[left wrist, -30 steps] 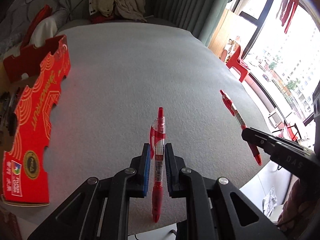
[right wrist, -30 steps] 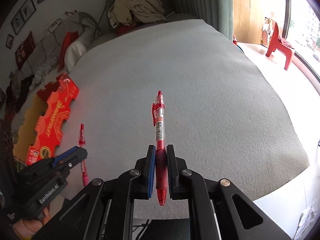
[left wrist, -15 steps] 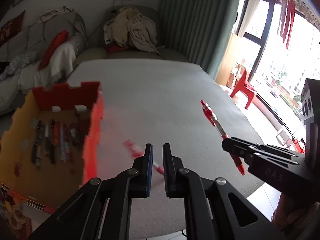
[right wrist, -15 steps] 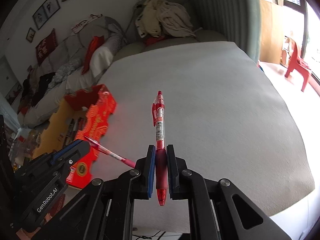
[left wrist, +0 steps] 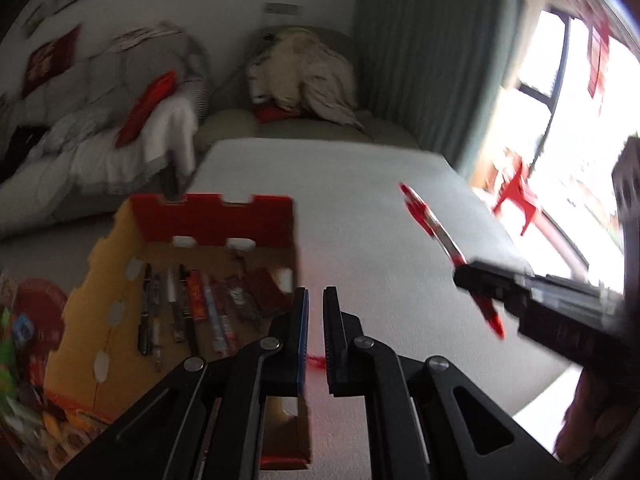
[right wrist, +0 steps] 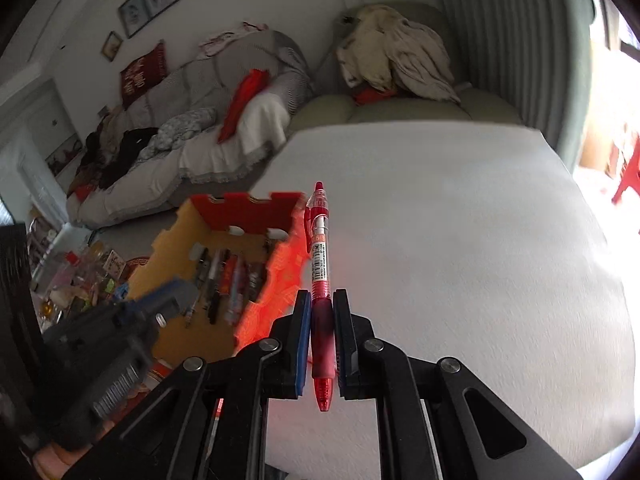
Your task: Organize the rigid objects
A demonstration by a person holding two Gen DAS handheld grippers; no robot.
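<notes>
**R jaws clamped on red pen, L jaws apart over box**

The right gripper (right wrist: 322, 340) has its jaws clamped on a red pen (right wrist: 320, 256), gripping it at the dark rubber sleeve near the tip end. Pen sticks out fwd along the fingers, clip end farthest from the camera, tip poking back below the pads. In the left wrist view the same pen (left wrist: 436, 232) shows tilted in the air above the desk (left wrist: 380, 220), held by the right gripper (left wrist: 472, 276) at frame R.

The left gripper (left wrist: 315, 332) has its jaws slightly apart w/ nothing between the pads; a small red smear just below the gap is too blurred to ID, possibly a bit of pen or box print. It hangs over the near R corner of the cardboard box (left wrist: 212, 216), which sits at the L side of the desk. Box is red outside, tan inside, w/ notched walls. Approx 8 pens (left wrist: 192, 308) lie side by side on its floor, roughly parallel, running front to back; exact count is unclear b/c of motion blur.

In the right wrist view the box (right wrist: 244, 212) is L of the held pen, and the left gripper (right wrist: 160, 304) hovers above its near L part, blurred.

Behind the desk: sofa (right wrist: 224, 92) w/ a red cushion and blankets, pile of cream clothes (right wrist: 392, 48), green curtain (left wrist: 432, 48).
</notes>
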